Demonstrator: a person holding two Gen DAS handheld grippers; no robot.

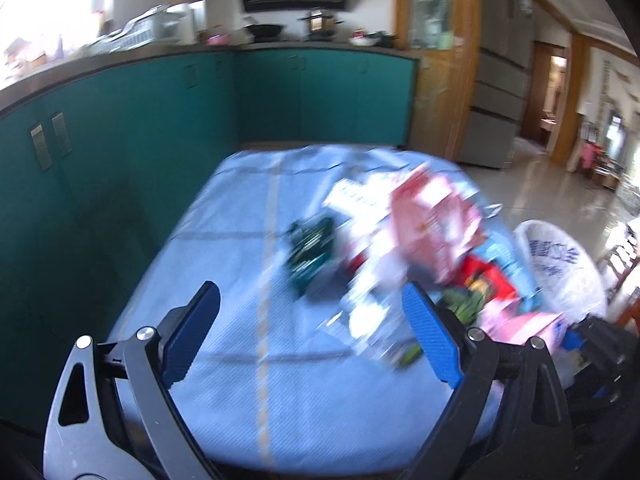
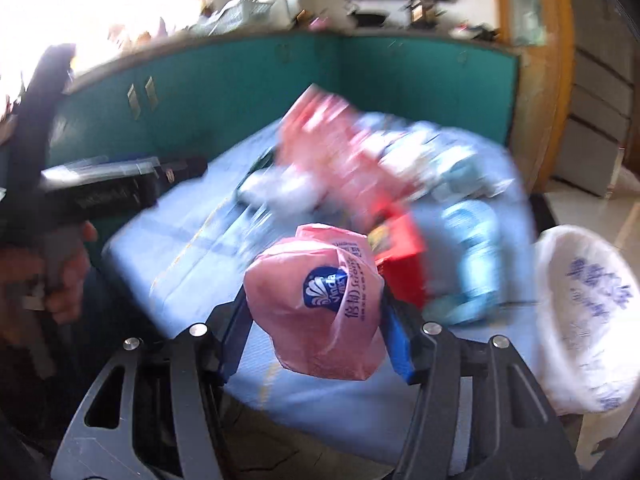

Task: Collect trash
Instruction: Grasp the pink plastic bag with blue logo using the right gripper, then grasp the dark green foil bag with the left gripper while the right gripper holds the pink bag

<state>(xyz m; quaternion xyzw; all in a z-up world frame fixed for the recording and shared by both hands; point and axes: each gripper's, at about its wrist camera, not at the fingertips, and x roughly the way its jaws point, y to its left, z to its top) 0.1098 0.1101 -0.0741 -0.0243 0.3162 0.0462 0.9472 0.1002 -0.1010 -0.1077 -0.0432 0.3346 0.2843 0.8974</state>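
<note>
My right gripper (image 2: 316,312) is shut on a pink tissue pack (image 2: 320,304) with a blue logo, held above the table's near right corner. It also shows in the left wrist view (image 1: 524,326). A white bin bag (image 2: 588,320) hangs open at the right of the table; it also shows in the left wrist view (image 1: 560,268). My left gripper (image 1: 312,324) is open and empty over the blue tablecloth (image 1: 240,300). Blurred trash lies ahead: a dark green wrapper (image 1: 310,248), a pink carton (image 1: 436,224), a red box (image 2: 400,256), a light blue pack (image 2: 476,256).
Teal kitchen cabinets (image 1: 160,120) run along the left and far sides of the table. The left gripper's body (image 2: 108,188) and a hand show at the left of the right wrist view. A tiled floor (image 1: 560,184) opens to the right.
</note>
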